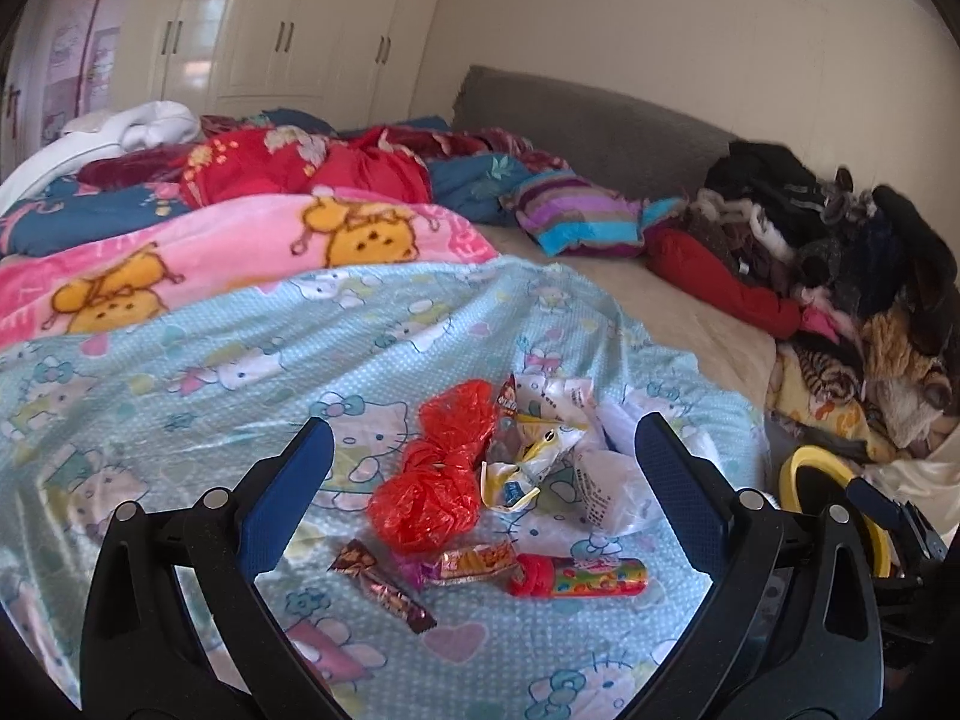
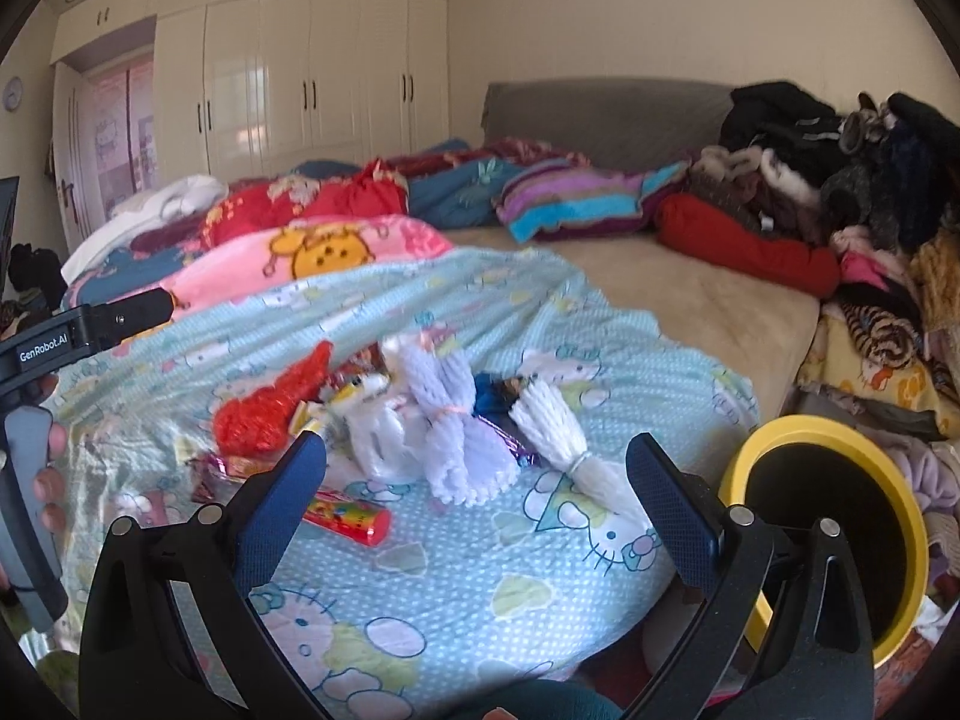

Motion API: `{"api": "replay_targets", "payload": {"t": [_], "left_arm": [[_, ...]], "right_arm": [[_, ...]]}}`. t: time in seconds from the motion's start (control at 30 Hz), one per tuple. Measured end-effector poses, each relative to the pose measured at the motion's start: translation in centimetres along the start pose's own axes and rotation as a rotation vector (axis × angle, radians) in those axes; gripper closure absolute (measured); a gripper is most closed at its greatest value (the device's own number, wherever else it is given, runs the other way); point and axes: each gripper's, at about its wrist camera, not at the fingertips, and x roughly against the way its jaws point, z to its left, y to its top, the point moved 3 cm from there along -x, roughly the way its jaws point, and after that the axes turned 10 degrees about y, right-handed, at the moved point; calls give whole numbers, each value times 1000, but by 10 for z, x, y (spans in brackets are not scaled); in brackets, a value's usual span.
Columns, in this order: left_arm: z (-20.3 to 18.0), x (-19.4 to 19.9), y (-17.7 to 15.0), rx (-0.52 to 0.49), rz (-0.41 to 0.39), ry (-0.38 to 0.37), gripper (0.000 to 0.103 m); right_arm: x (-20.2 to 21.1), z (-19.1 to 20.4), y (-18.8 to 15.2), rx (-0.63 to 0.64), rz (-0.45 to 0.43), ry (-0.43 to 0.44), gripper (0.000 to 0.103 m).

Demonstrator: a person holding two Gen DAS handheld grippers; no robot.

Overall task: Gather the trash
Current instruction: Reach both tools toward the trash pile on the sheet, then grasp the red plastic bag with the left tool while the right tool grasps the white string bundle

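in the left wrist view the left gripper (image 1: 483,480) filled the bottom of the frame, its blue-padded fingers (image 1: 288,495) spread wide with nothing between them. just past the fingertips, low in the centre, the trash lay on a light blue cartoon-cat blanket (image 1: 198,360): a brown candy wrapper (image 1: 384,585) at lower left of the heap, an orange snack wrapper (image 1: 477,561) beside it, and a red-capped candy tube (image 1: 579,579) to the right. behind these sat a crumpled red plastic bag (image 1: 444,468), with a white and yellow wrapper (image 1: 534,456) touching its right side. a yellow-rimmed bin (image 1: 807,468) showed at the right edge, partly hidden by the other tool.

in the right wrist view the right gripper (image 2: 477,477) also had its fingers (image 2: 669,510) wide apart and empty. between them lay the candy tube (image 2: 351,519), low and left of centre. beyond it were two white foam nets (image 2: 456,426), a blue wrapper (image 2: 495,399) between them, and the red bag (image 2: 270,414) at middle left. the bin (image 2: 864,438) stood at lower right, beside the bed's edge. a hand (image 2: 51,480) held the other tool at the left edge.

farther back, a pink blanket (image 2: 312,255), a striped pillow (image 2: 576,201) and a clothes pile (image 2: 840,168) covered the bed, with white wardrobes (image 2: 312,72) at upper left.
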Motion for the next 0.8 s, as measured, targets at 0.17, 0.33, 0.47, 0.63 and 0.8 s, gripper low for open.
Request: {"api": "replay_targets", "payload": {"t": [0.17, 0.33, 0.47, 0.63, 0.8], "left_arm": [[-8, -40, -7, -60, 86, 21, 11], [7, -77, -17, -58, 171, 49, 11], [20, -101, -32, -40, 254, 24, 11], [25, -116, -45, -17, 325, -13, 17], [25, -125, -57, 0, 395, -43, 39]], "right_arm": [[-33, -16, -3, -34, 77, 49, 6], [-68, -27, -11, -66, 166, 86, 13], [-88, -29, -17, -99, 234, 126, 30], [-98, -24, -21, -114, 275, 193, 63], [-89, -22, -19, -119, 247, 235, 77]]}}
